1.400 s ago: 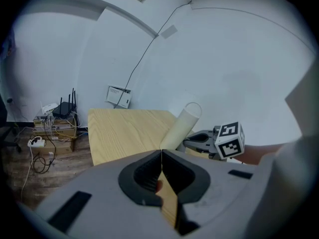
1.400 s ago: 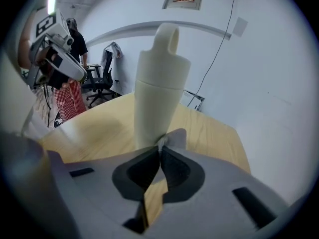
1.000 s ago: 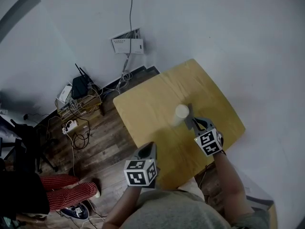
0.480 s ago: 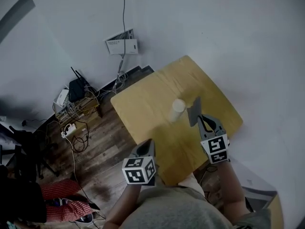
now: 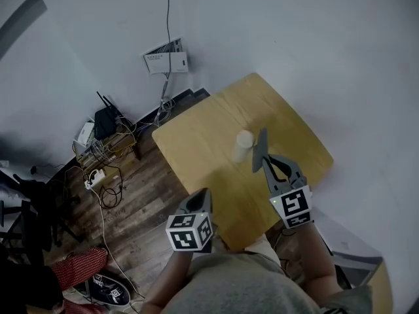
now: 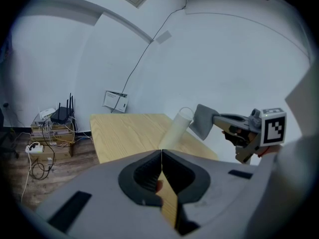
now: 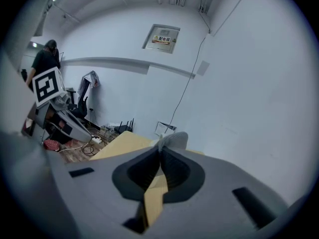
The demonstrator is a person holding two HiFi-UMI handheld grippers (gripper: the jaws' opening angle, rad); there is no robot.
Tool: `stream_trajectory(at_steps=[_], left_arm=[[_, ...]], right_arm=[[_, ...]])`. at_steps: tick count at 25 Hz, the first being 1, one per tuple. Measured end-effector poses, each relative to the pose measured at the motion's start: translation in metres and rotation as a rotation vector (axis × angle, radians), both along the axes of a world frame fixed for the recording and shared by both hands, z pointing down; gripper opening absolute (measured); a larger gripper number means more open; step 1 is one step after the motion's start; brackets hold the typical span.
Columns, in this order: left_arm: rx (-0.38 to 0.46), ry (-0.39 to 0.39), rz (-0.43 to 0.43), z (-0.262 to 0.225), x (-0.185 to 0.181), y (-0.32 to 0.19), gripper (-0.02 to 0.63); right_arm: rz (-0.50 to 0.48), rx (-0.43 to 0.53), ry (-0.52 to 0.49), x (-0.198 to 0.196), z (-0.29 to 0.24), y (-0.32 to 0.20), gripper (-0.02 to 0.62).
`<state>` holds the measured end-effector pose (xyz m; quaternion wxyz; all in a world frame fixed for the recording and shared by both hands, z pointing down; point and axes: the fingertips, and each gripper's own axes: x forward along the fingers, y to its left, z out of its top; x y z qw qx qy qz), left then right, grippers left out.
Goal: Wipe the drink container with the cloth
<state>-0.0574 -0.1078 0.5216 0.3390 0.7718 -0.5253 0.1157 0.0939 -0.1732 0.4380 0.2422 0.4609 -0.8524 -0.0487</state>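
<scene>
drink container (image 5: 243, 146) stands upright near mid table (image 5: 196, 142). cloth (image 5: 261, 148) hangs just beside its right side, can't tell if touching. my r gripper (image 5: 264, 162) is clamped on the cloth's lower edge. l gripper (image 5: 200, 201) has jaws pressed together w/ nothing in them, back by the table's near edge. so cloth's picked up and at the container; the wiping itself looks not yet begun, imo.

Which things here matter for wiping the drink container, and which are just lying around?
For the job:
drink container, upright on the table
cloth, pinched in the right gripper
left gripper, shut and empty

Lying about:
router
power strip and tangled cables on the floor
wall box
</scene>
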Motion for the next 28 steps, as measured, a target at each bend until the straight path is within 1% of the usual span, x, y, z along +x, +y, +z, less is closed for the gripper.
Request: stream_trajectory(at_steps=[7, 12, 17, 28], left_arm=[[-0.007, -0.008, -0.019, 0.001, -0.006, 0.002, 0.002], [-0.014, -0.012, -0.033, 0.003, -0.007, 0.001, 0.002], [-0.021, -0.013, -0.038, 0.005, -0.007, -0.001, 0.002], [-0.047, -0.01, -0.055, 0.014, -0.004, -0.005, 0.002]], right_arm=[[-0.092, -0.055, 0.02, -0.03, 0.026, 0.0, 0.008], [-0.136, -0.102, 0.051, -0.041, 0.05, -0.003, 0.008], [-0.151, -0.153, 0.087, -0.042, 0.072, -0.007, 0.008], [-0.153, -0.284, 0.093, -0.042, 0.126, -0.015, 0.008]])
